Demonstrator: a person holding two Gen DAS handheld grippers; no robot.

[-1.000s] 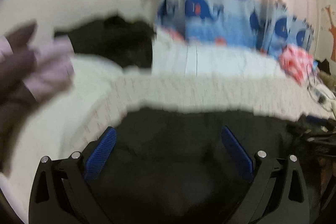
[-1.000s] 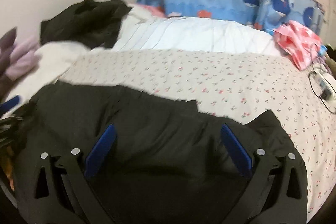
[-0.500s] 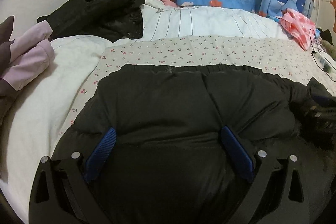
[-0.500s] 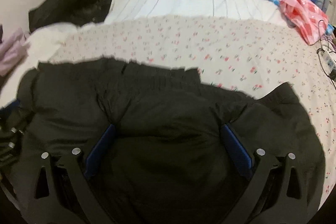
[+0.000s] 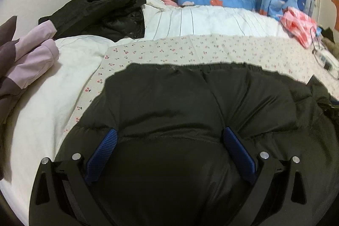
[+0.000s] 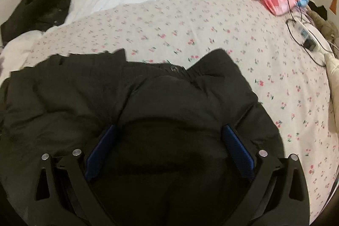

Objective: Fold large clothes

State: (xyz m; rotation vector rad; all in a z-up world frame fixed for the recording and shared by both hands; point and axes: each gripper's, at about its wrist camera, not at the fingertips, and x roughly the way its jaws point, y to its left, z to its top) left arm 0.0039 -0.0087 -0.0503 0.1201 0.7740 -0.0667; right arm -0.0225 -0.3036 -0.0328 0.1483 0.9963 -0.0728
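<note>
Lying on the flowered sheet (image 6: 211,35): black puffer jacket (image 5: 180,99), long axis crosswise to both grippers, directly under and ahead of them. Left gripper (image 5: 169,137) and right gripper (image 6: 169,132) both spread wide, empty, jacket bulging between the jaws. Right gripper nearer the collar end, left nearer the hem; neither clearly closer.

My left gripper (image 5: 168,133) hangs low with its jaws spread wide, blue pads (image 5: 101,155) angled outward. My right gripper (image 6: 168,130) matches it, jaws equally wide apart, nothing clamped between the pads (image 6: 238,150) on either side.
</note>
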